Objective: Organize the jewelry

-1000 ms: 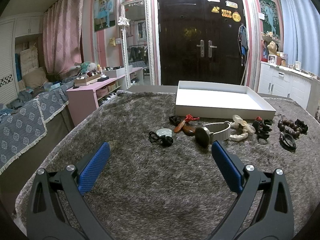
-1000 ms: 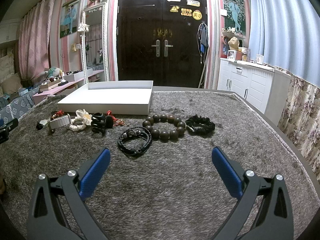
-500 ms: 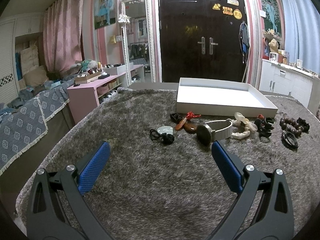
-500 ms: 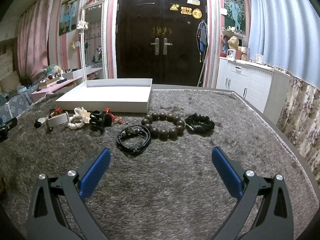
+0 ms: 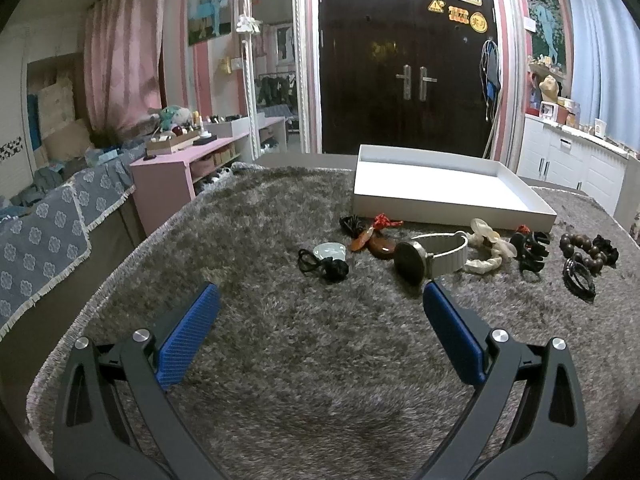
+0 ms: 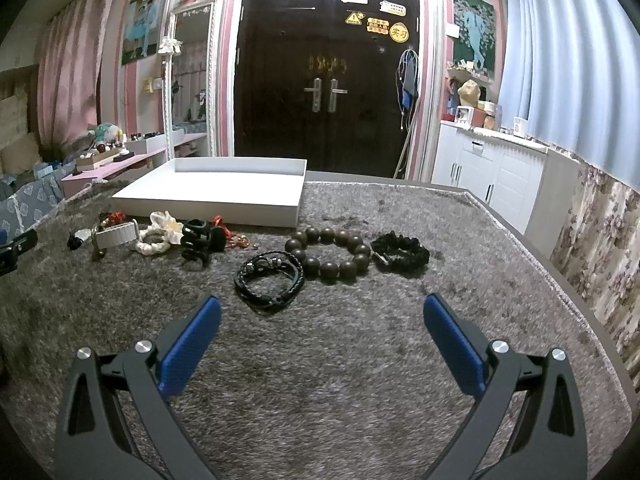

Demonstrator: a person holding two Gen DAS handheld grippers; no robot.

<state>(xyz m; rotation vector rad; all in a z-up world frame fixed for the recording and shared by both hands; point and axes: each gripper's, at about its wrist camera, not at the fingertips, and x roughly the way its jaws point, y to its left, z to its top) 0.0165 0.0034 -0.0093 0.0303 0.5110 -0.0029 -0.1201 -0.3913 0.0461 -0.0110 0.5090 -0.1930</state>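
Observation:
Jewelry lies in a row on a grey shaggy rug in front of an empty white tray (image 5: 440,184), which also shows in the right wrist view (image 6: 216,196). In the left wrist view: a jade pendant on black cord (image 5: 326,258), an amber pendant (image 5: 378,244), a watch with a pale band (image 5: 432,254), a cream scrunchie (image 5: 486,250). In the right wrist view: a black claw clip (image 6: 198,240), a black braided bracelet (image 6: 270,278), a wooden bead bracelet (image 6: 328,252), a black scrunchie (image 6: 400,250). My left gripper (image 5: 320,306) and right gripper (image 6: 322,314) are open and empty, short of the row.
The rug's left edge (image 5: 120,264) drops to a bed and a pink shelf (image 5: 176,168). The right edge (image 6: 560,272) borders white cabinets (image 6: 492,168). A dark double door (image 6: 324,80) stands behind the tray. The left gripper's body shows at the right wrist view's left edge (image 6: 16,248).
Both grippers have drifted slightly; the view of the jewelry shifts a little. Jaws stay open. No item has moved.

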